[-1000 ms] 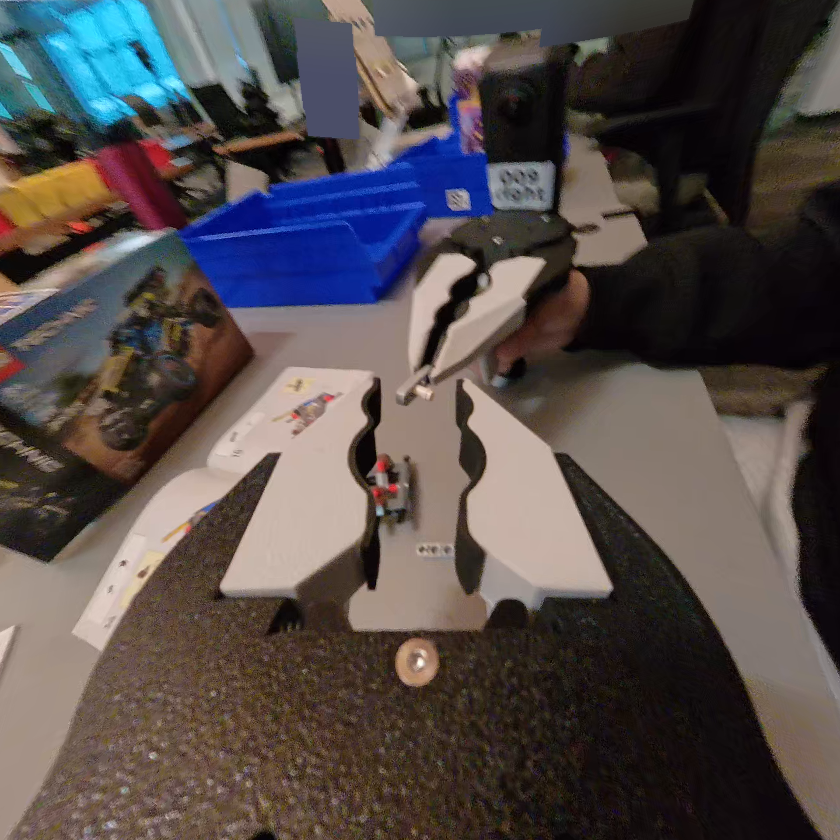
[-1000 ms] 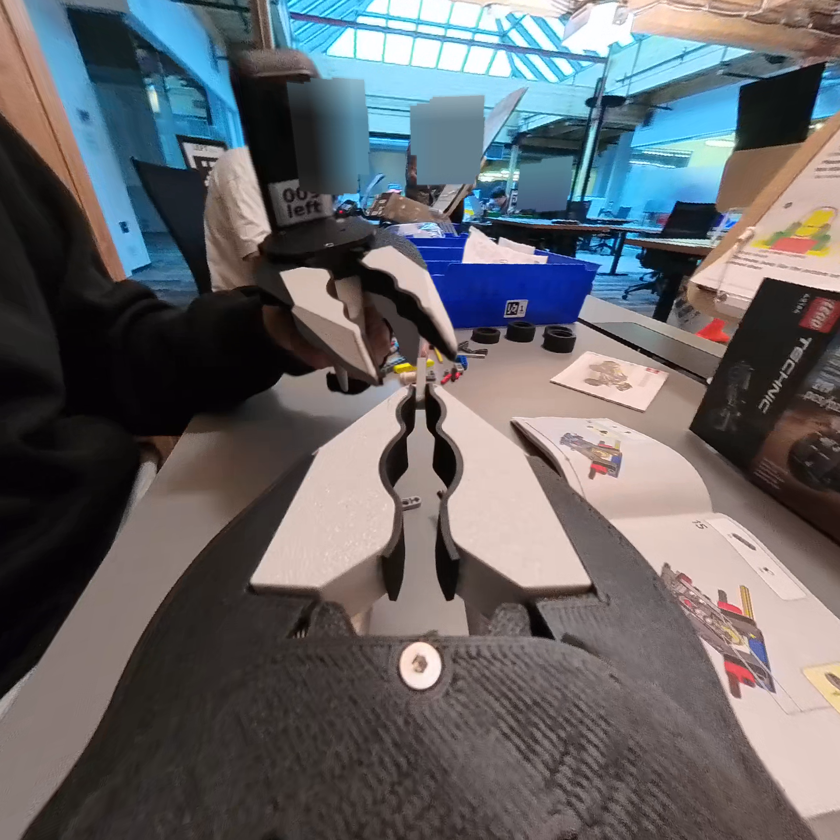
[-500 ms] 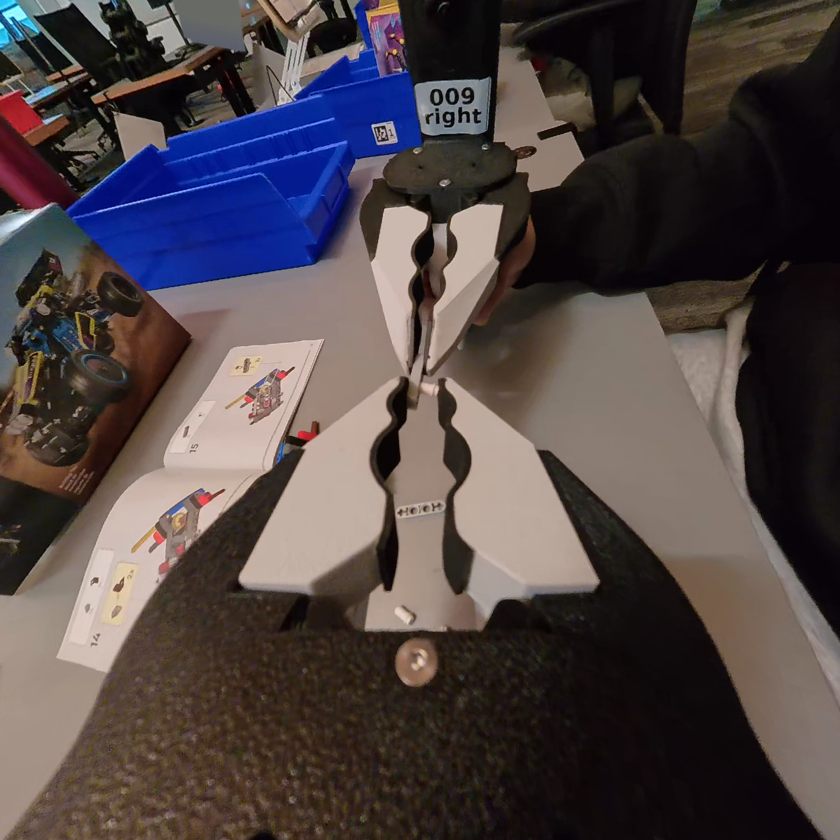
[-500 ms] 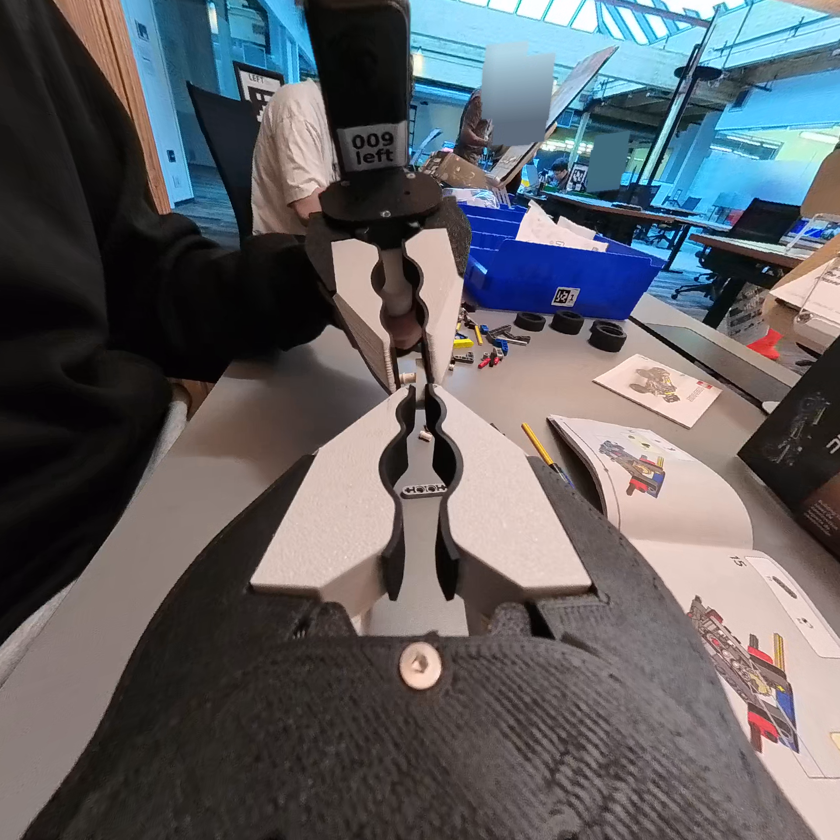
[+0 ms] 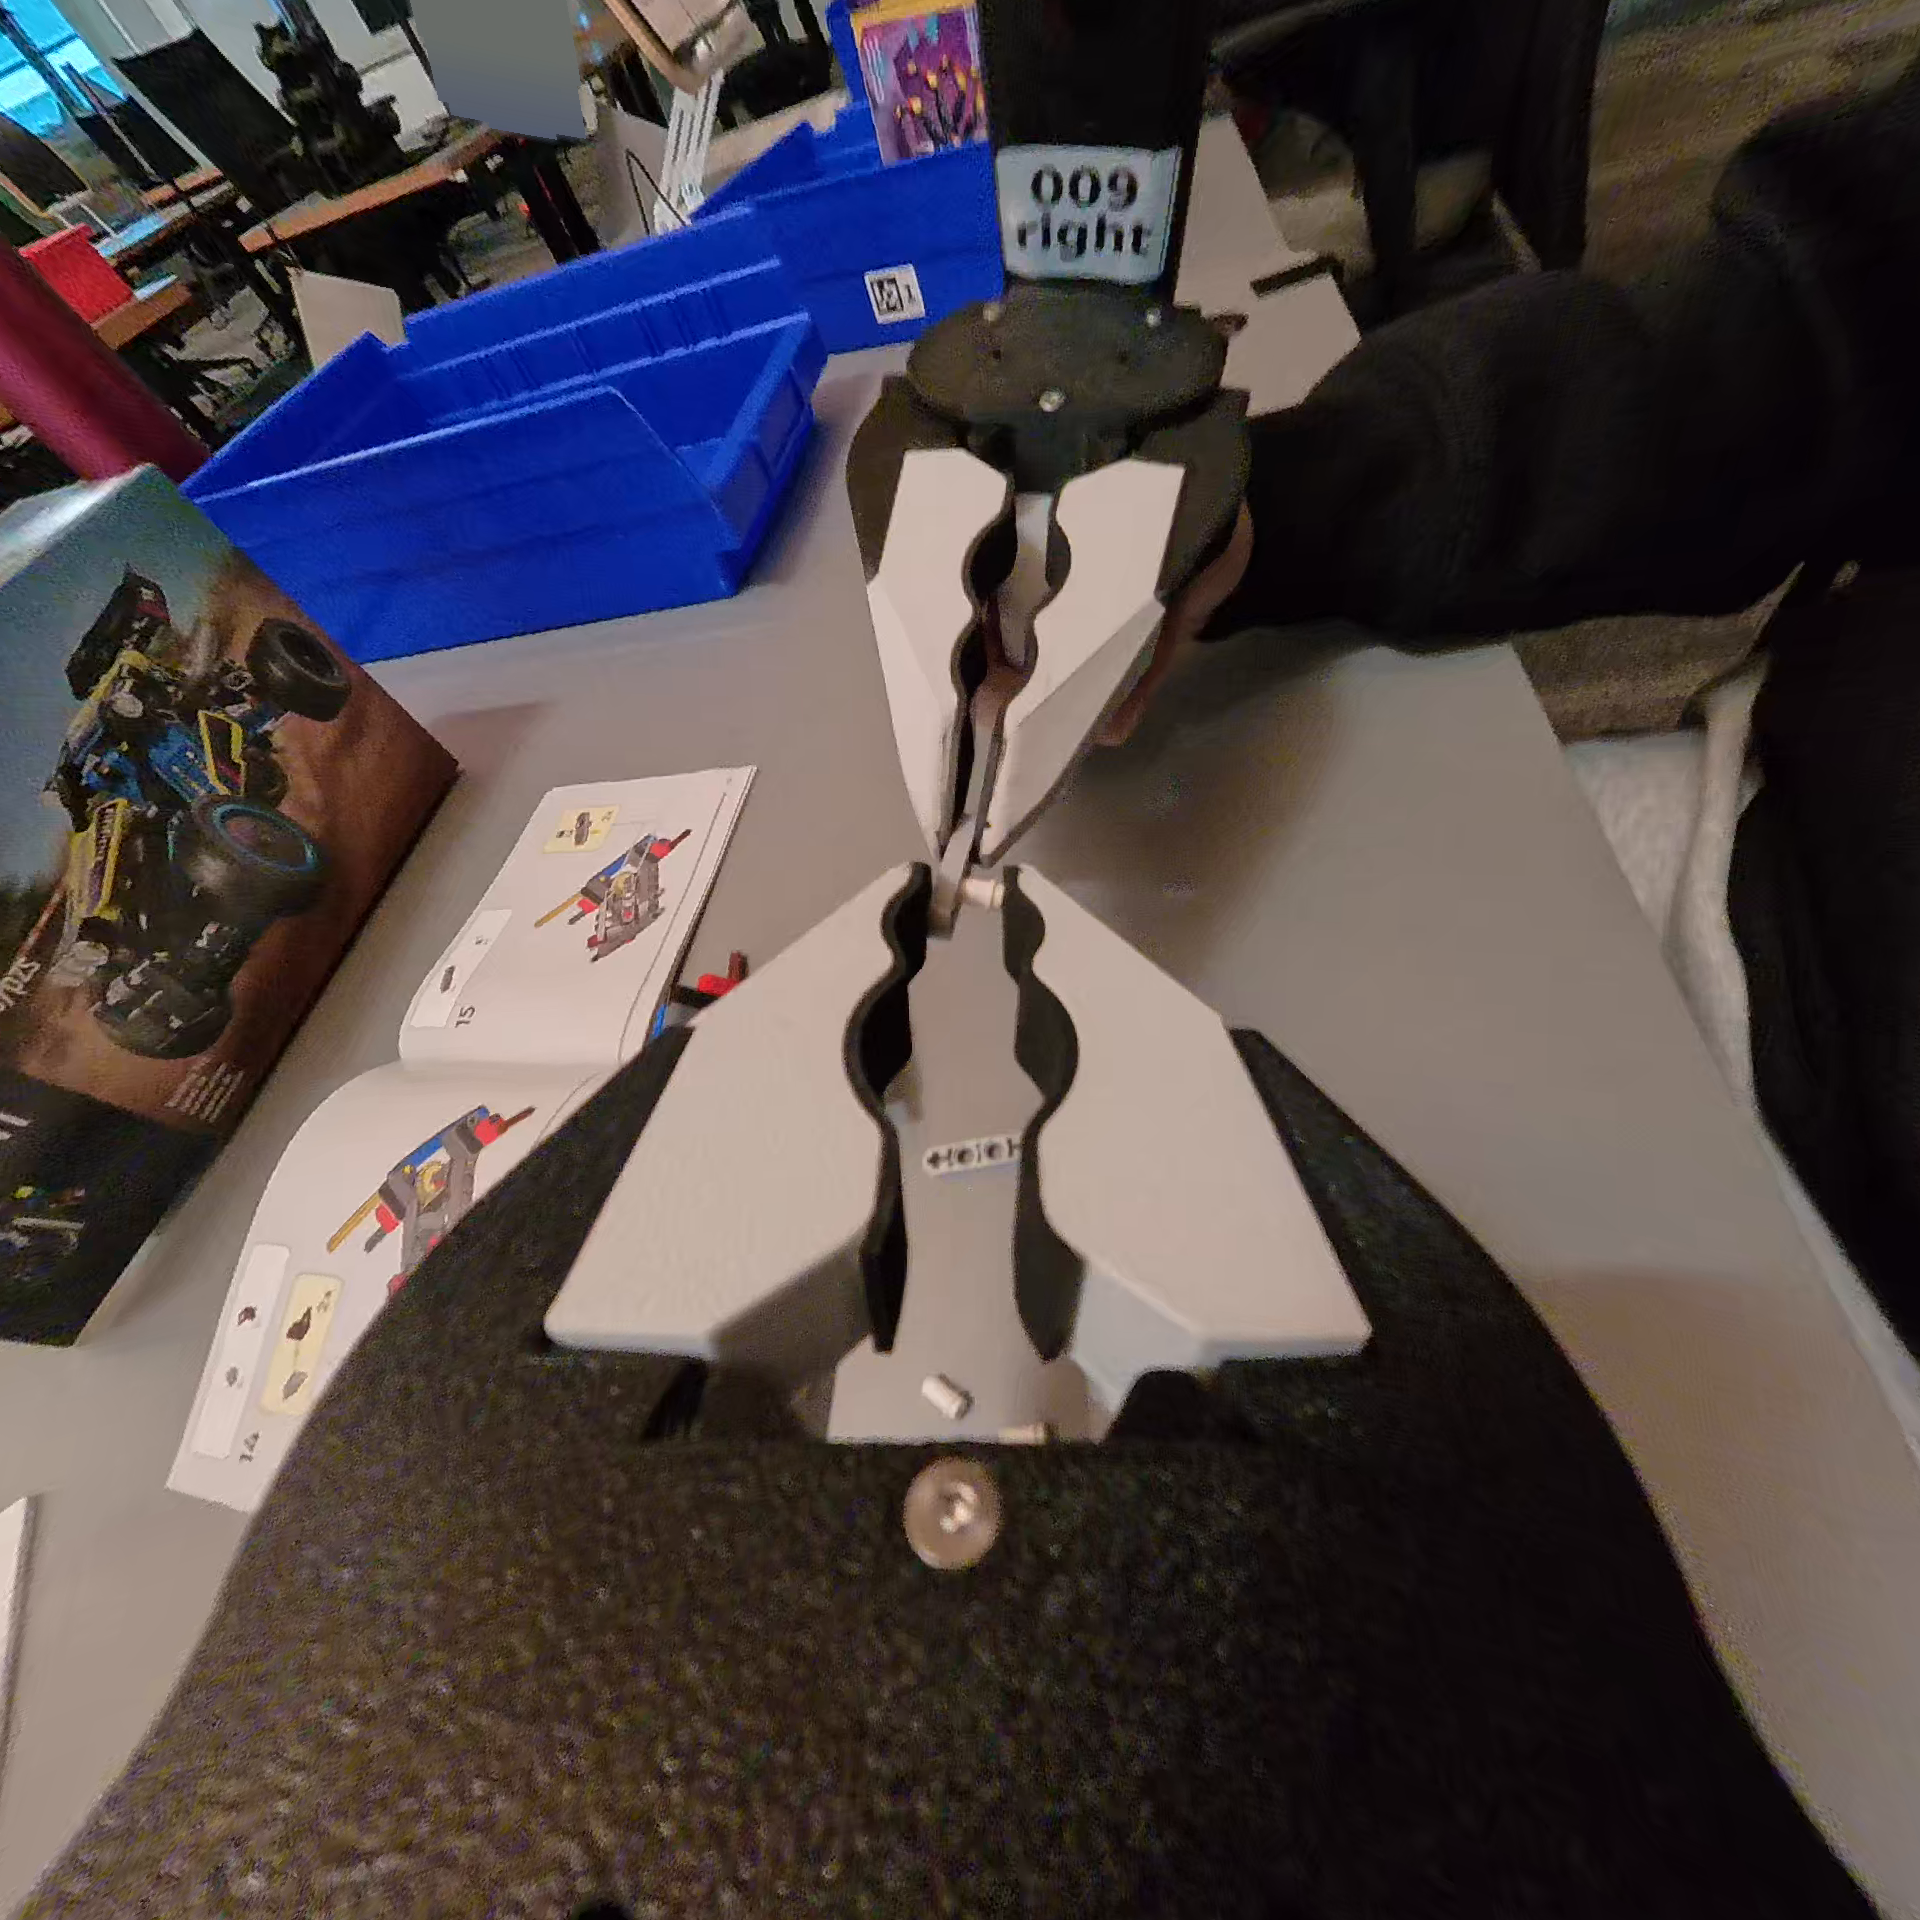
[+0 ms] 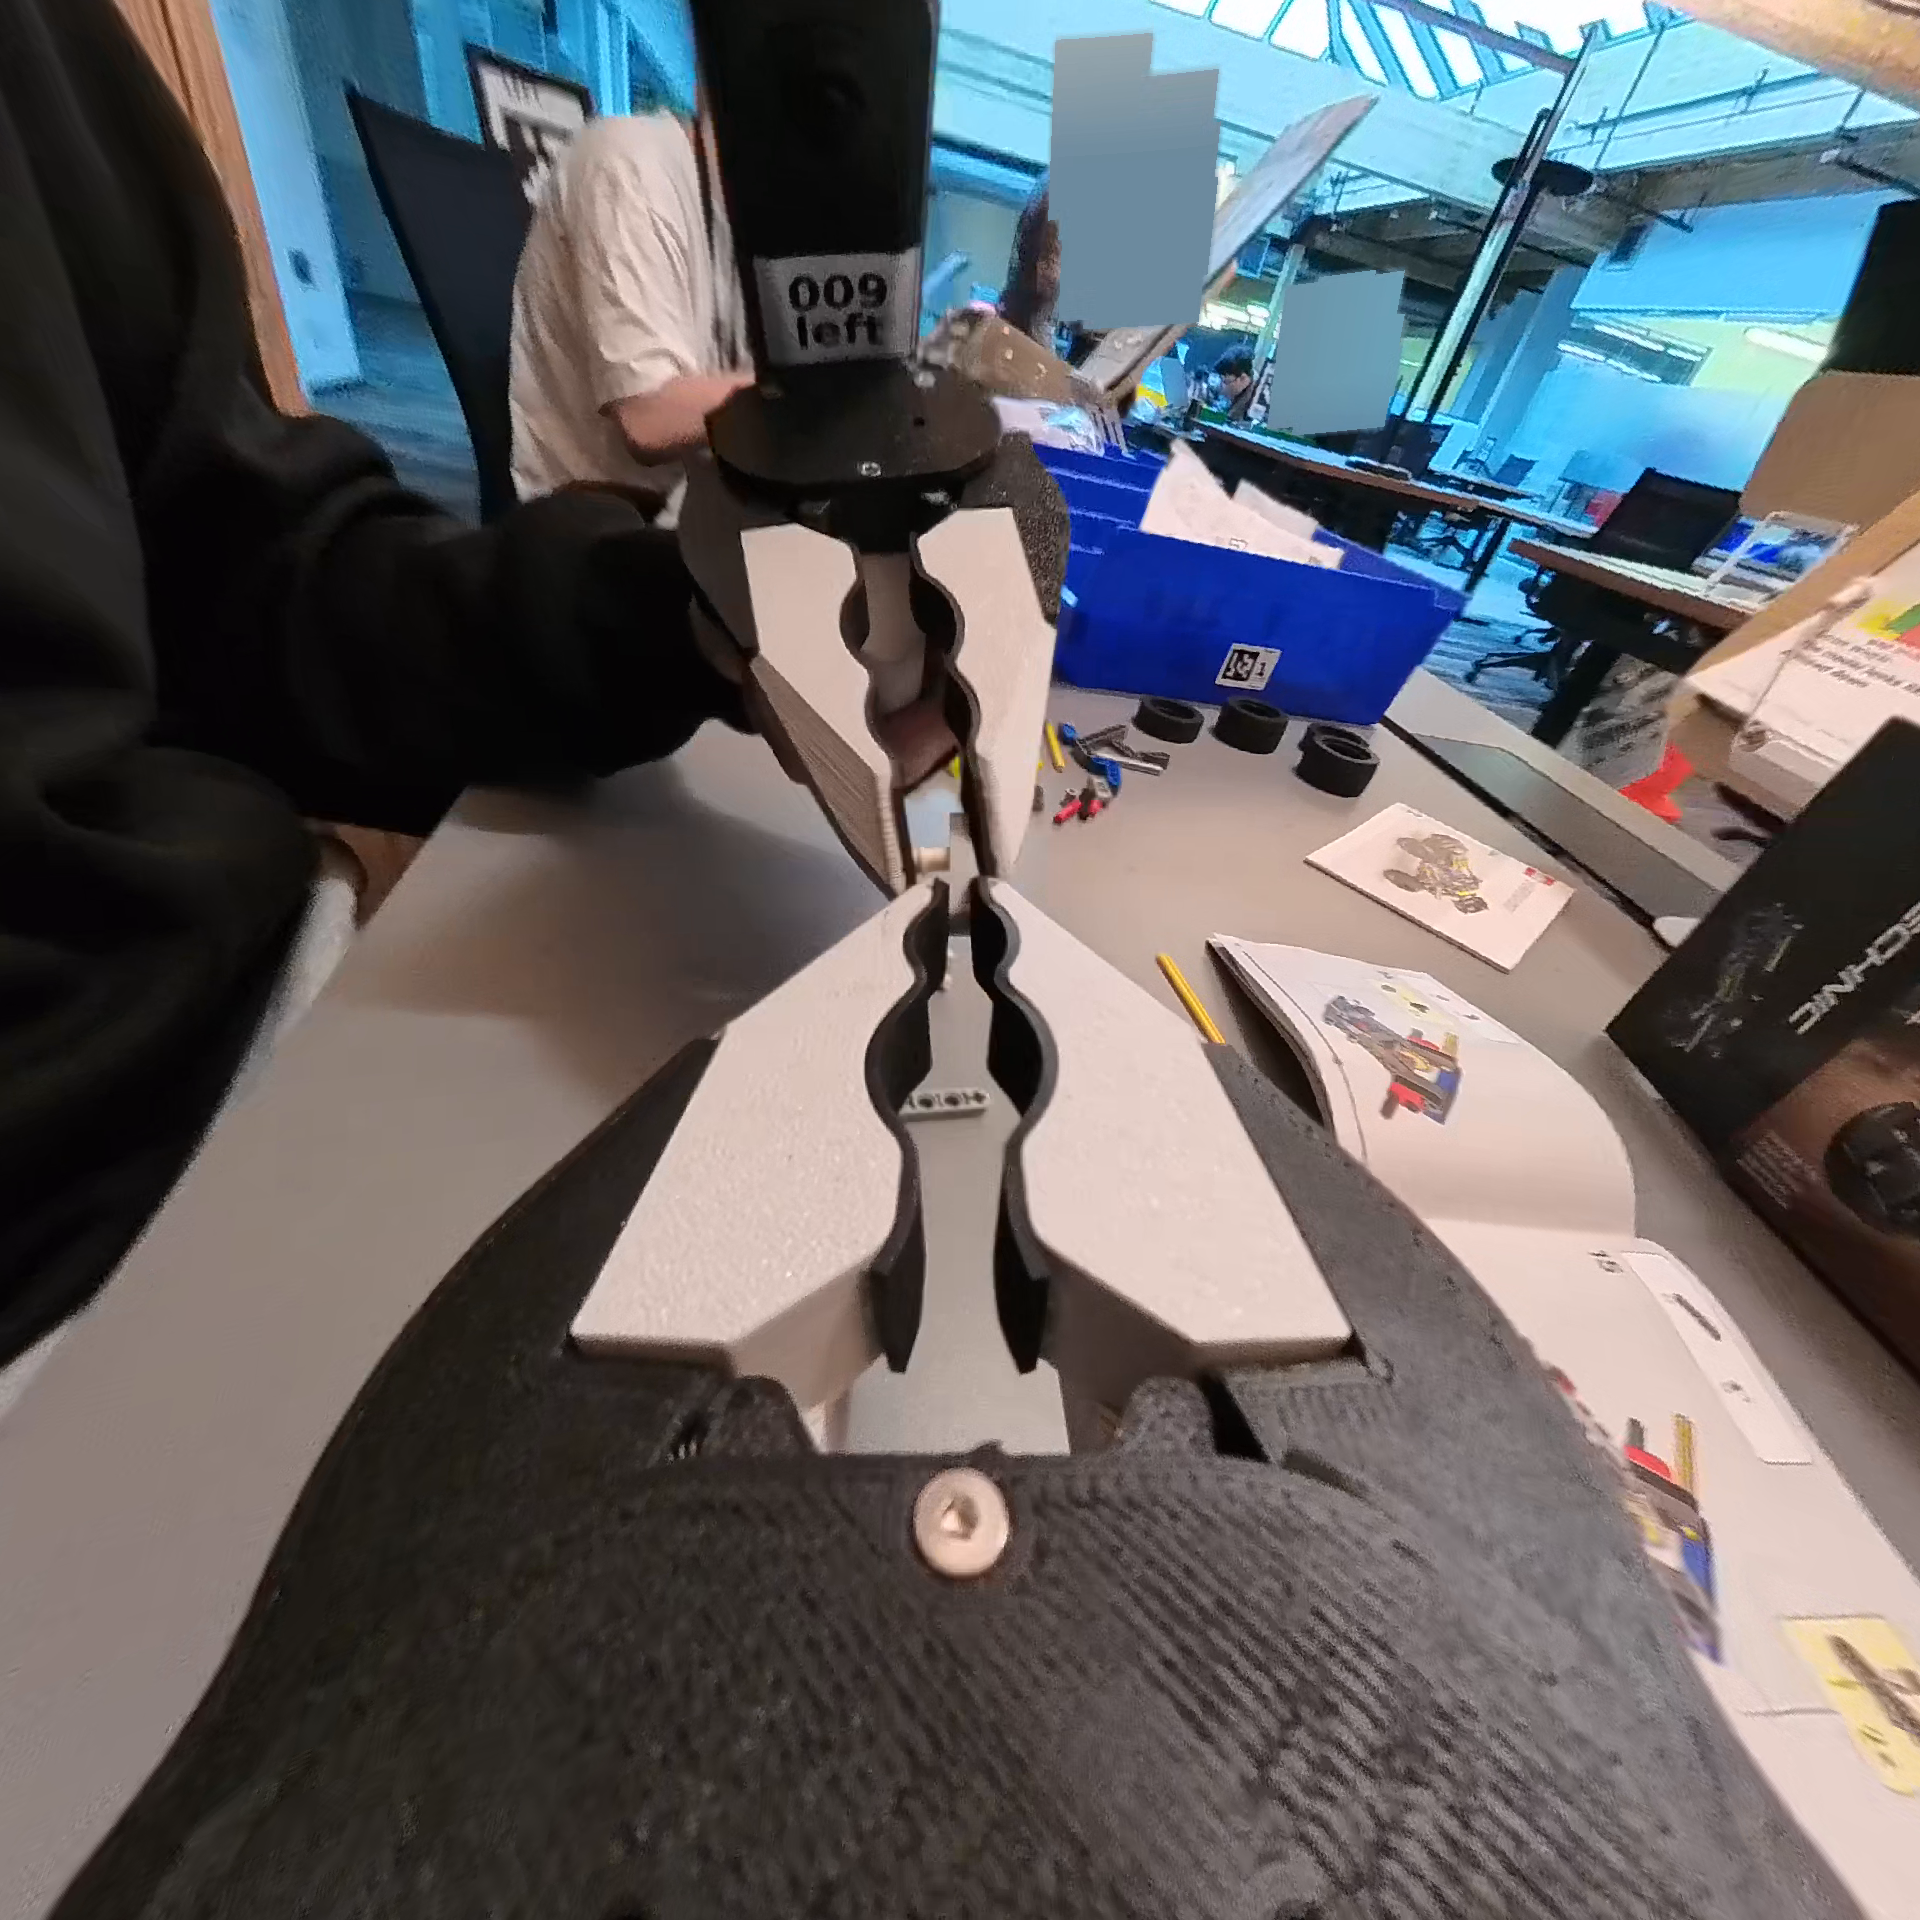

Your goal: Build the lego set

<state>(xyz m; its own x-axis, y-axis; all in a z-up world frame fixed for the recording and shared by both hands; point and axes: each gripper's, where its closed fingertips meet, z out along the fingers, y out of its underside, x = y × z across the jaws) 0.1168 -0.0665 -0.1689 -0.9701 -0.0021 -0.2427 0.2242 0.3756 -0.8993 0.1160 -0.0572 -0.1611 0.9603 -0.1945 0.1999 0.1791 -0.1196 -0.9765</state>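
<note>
Two handheld grippers meet tip to tip above a grey table, each held by a hand in a black sleeve. The left gripper has its fingers drawn close around a small white pin, which sits crosswise at the tips; whether the pads truly press on it is hard to tell through the blur. The right gripper, its fingers nearly together, pinches a thin grey lego piece whose end reaches the pin. In the right wrist view the pin shows as a pale stub between the left gripper's tips.

On the table below the two tools lies a short light-grey lego beam with a row of holes, and nearer the left camera a loose white pin rests at 6 o'clock from it. The open instruction booklet lies at 9 o'clock from the tips, the set's box beyond it. Blue bins stand at 11 o'clock. In the right wrist view, black tyres and scattered small coloured parts lie at 1 o'clock before a blue bin.
</note>
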